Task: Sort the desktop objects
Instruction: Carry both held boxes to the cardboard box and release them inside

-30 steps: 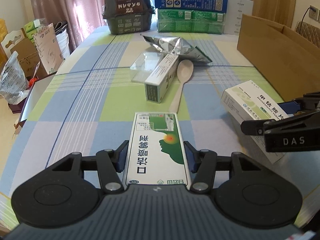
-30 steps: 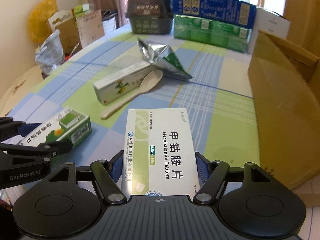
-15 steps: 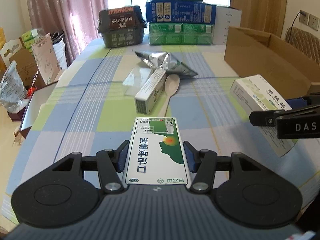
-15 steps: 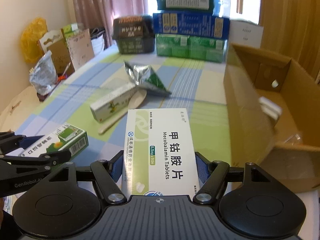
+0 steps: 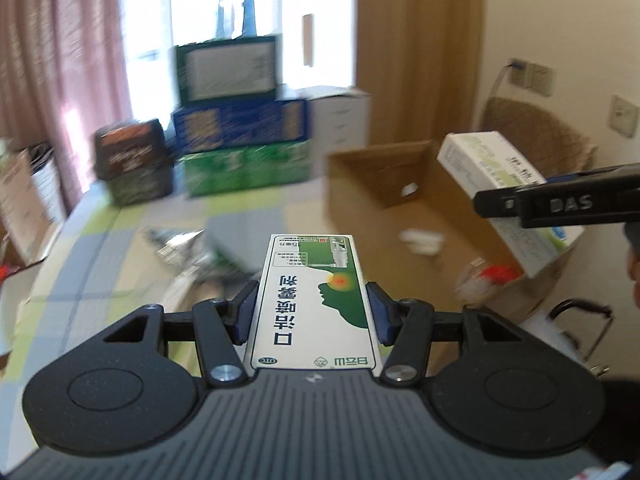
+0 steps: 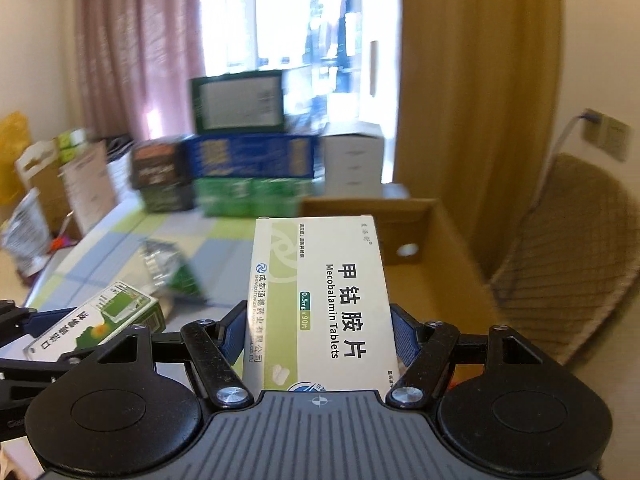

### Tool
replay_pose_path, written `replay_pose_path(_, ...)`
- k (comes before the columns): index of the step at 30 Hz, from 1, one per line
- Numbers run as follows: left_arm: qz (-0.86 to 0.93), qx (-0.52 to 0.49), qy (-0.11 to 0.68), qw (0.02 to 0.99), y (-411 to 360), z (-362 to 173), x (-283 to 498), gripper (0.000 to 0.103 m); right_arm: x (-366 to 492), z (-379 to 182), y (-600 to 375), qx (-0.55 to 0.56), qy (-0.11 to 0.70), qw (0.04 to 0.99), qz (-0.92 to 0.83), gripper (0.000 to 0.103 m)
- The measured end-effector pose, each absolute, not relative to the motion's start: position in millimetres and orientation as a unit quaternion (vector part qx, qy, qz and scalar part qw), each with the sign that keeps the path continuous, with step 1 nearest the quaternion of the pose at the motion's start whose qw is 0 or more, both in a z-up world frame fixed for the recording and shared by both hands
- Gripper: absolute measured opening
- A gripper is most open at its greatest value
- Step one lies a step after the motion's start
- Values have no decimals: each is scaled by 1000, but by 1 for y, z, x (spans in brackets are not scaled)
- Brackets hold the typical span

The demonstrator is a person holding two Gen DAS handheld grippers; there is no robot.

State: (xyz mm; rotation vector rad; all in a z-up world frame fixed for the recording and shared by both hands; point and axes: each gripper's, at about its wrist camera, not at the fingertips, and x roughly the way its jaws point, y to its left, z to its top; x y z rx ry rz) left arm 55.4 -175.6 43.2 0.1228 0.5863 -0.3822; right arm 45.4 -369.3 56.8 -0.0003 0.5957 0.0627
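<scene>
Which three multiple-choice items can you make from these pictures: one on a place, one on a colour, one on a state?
1. Where is the Mecobalamin box?
A. on the table
B. in the right gripper
C. inside the cardboard box

2. The left gripper holds a box coloured:
A. green and white
B. red
C. black

3. The cardboard box is:
A. taped shut
B. flattened
C. open on top

Answers: 1 B, its fingers clamp both sides; 2 A, green print on white; 3 C, its inside shows.
</scene>
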Motion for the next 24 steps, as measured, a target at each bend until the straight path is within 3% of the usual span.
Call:
replay_pose_path(11,-253,83,288,920,-285,38,92,51,71,40,-457,38,312,949,-10,68)
replay_pose_path(19,-264,93,300,912,-312,16,117,51,90,22,-483,60,323,945,-16,68)
replay_pose_path(24,-257,94,295,915,-309,13,121,57,95,16,-486,62,328,942,-15,68)
